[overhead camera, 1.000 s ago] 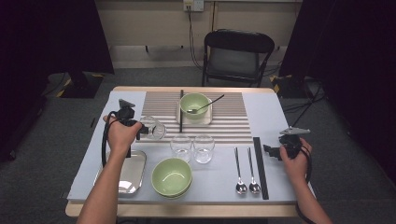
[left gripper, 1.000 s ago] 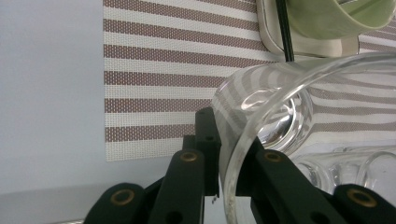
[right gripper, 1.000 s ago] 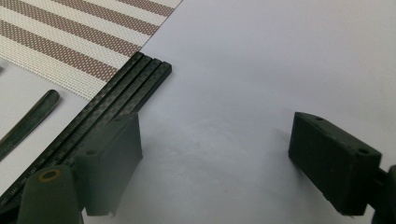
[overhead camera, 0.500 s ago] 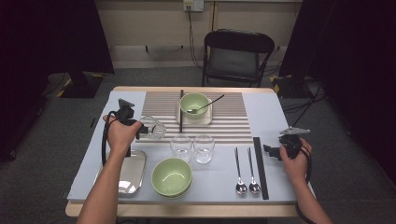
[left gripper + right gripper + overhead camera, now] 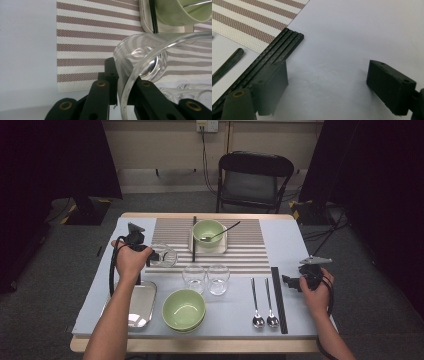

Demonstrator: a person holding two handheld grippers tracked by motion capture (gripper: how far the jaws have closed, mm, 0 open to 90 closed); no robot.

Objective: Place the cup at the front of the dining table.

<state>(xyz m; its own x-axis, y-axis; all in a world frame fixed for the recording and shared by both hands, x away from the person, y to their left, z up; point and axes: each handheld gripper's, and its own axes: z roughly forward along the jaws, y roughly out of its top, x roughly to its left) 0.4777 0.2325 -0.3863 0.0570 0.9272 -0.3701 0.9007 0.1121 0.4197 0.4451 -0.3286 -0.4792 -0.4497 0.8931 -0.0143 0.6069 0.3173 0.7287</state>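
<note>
A clear drinking glass (image 5: 163, 256) hangs tilted over the left edge of the striped placemat (image 5: 250, 247). My left gripper (image 5: 152, 256) is shut on the glass. In the left gripper view the two black jaws pinch the wall of the glass (image 5: 140, 57) at its rim, one inside and one outside, where the left gripper (image 5: 122, 86) closes. My right gripper (image 5: 290, 281) rests low at the table's right side, open with nothing between its jaws. In the right gripper view the right gripper (image 5: 327, 75) stands over bare grey table, just right of black chopsticks (image 5: 277, 51).
Two upright glasses (image 5: 194, 277) (image 5: 218, 278) stand mid-table, a green bowl (image 5: 184, 309) in front of them. Another green bowl (image 5: 208, 231) with a spoon sits on a plate at the back. A metal tray (image 5: 134, 302), two spoons (image 5: 256, 301) and chopsticks (image 5: 278, 295) lie near the front.
</note>
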